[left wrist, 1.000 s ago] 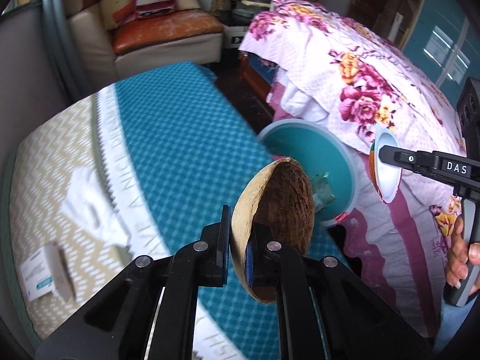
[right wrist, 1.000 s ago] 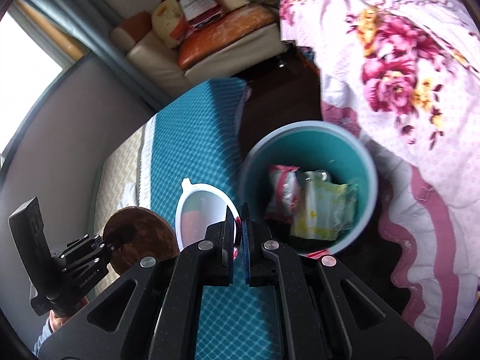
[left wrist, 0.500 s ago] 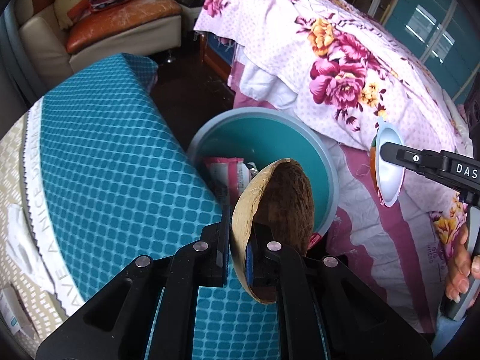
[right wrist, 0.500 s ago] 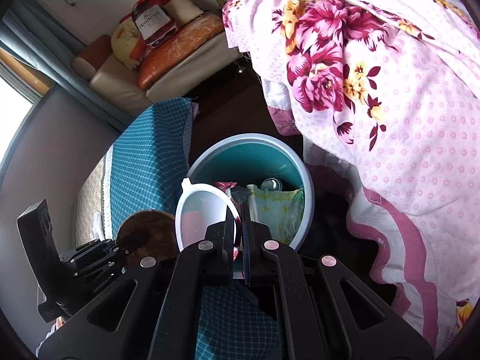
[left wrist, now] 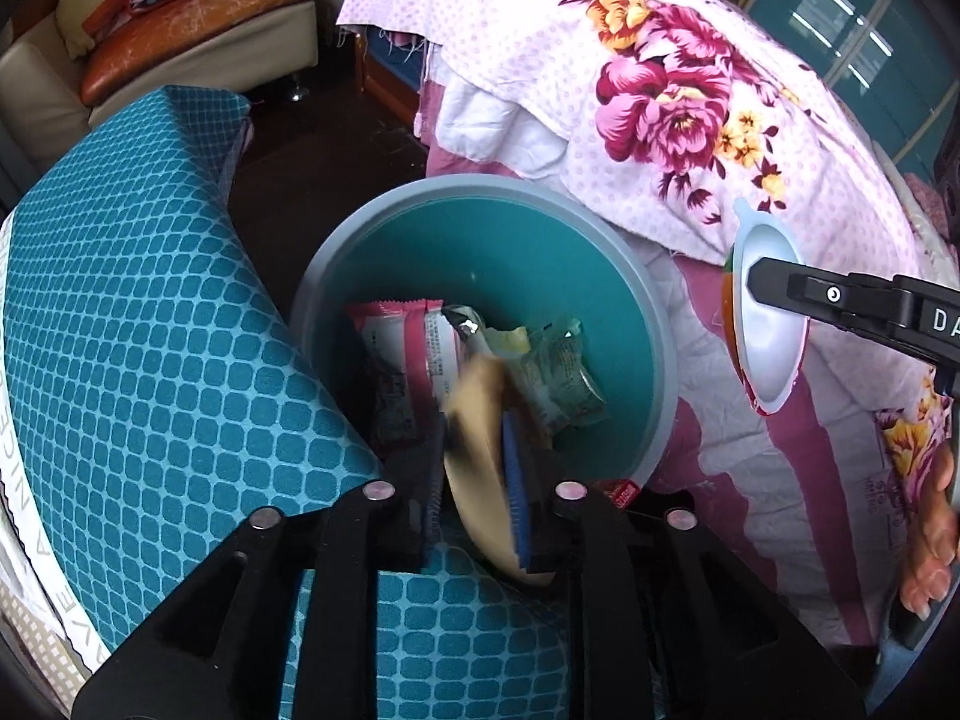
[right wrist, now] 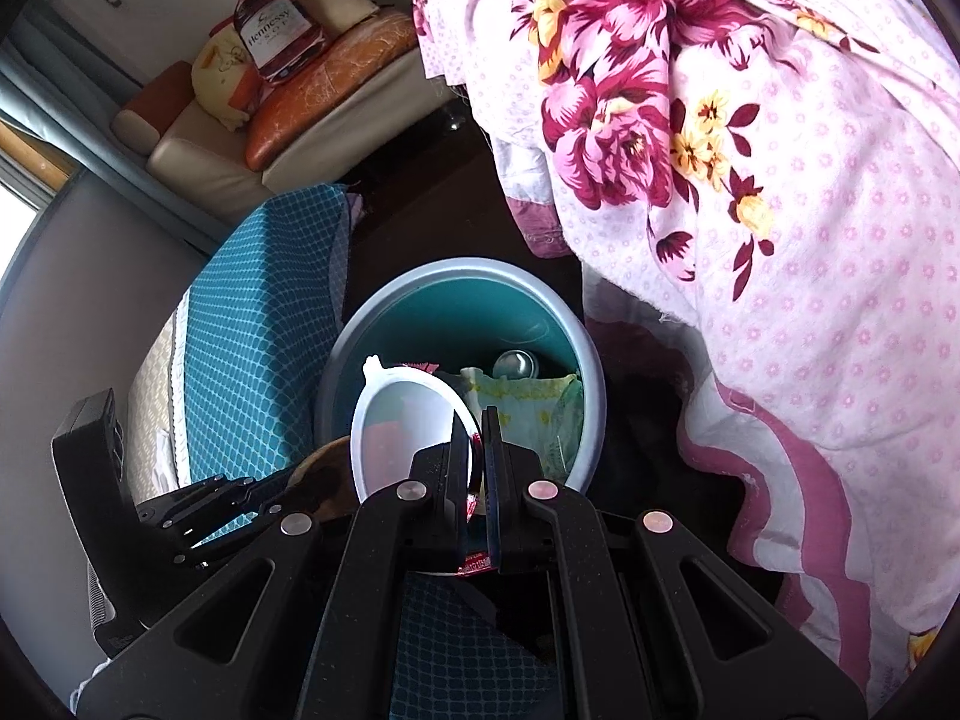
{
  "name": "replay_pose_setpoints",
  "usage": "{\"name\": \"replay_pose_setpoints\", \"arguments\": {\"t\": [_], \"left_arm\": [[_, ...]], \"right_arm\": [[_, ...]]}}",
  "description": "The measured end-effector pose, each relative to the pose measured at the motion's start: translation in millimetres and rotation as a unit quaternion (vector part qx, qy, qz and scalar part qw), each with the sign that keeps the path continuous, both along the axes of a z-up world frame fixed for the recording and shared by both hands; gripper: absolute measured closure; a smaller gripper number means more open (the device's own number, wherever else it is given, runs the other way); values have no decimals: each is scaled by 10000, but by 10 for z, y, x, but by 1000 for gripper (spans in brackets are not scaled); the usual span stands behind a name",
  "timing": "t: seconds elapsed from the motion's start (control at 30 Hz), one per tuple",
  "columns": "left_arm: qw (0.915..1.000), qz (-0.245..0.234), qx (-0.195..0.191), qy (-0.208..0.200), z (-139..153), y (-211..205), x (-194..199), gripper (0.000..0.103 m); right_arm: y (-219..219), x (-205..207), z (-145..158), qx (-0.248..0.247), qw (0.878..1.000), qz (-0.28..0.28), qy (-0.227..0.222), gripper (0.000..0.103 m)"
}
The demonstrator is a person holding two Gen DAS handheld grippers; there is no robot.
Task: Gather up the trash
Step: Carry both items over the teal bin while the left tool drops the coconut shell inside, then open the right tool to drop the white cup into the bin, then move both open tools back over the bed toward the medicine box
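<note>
A teal trash bin (left wrist: 624, 276) stands between the table and the bed, with several wrappers inside; it also shows in the right wrist view (right wrist: 420, 294). My left gripper (left wrist: 474, 438) has its jaws parted, and a blurred half coconut shell (left wrist: 480, 480) slips between them above the bin's near rim. My right gripper (right wrist: 476, 438) is shut on the rim of a white plastic cup (right wrist: 399, 420) and holds it over the bin; the cup also shows in the left wrist view (left wrist: 771, 324).
A blue checked tablecloth (left wrist: 150, 330) covers the table left of the bin. A pink floral bedspread (left wrist: 690, 108) hangs to the right. A sofa (left wrist: 180, 42) with cushions stands at the back.
My left gripper moved over the bin and its jaws opened; the coconut shell tipped and is dropping. My right gripper moved closer over the bin with the cup.
</note>
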State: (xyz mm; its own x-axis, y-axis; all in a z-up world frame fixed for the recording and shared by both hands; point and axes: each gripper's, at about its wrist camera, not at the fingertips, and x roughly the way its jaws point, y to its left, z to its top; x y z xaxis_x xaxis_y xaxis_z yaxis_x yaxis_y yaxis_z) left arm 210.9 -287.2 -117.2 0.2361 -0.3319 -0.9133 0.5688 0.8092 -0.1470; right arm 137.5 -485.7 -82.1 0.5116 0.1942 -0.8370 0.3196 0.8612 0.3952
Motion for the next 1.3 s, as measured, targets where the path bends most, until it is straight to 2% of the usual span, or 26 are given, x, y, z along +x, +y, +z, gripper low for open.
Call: {"name": "replay_pose_setpoints", "arguments": {"t": [0.07,0.2,0.37,0.57,0.9,1.03,1.1,1.17,1.3], "left_arm": [[10000,47,-28,-12,1,29,0,64],[9999,105,-76,-103,58,99,-20,60],[9993,233,-212,-215,164,206,-63,41],[9985,312,-321,-323,283,323,-132,27],[9945,724,-640,-405,509,792,-145,16],[9933,845,-686,-385,534,981,-170,14],[9930,899,-670,-377,525,1070,-189,14],[9926,958,-667,-339,503,1153,-204,14],[9910,1090,-736,-245,476,1346,-233,13]], "right_arm": [[11,7,-15,-4,10000,-1,31,98],[28,29,-38,-21,10000,8,62,98],[63,50,-35,-53,9999,24,83,98],[164,74,-44,-143,9997,97,186,98],[460,266,-102,-226,9985,361,330,98],[601,334,-132,-234,9980,422,406,95],[646,347,-135,-243,9979,409,434,89],[700,345,-116,-289,9978,393,442,66],[788,337,-66,-383,9975,420,426,60]]}}
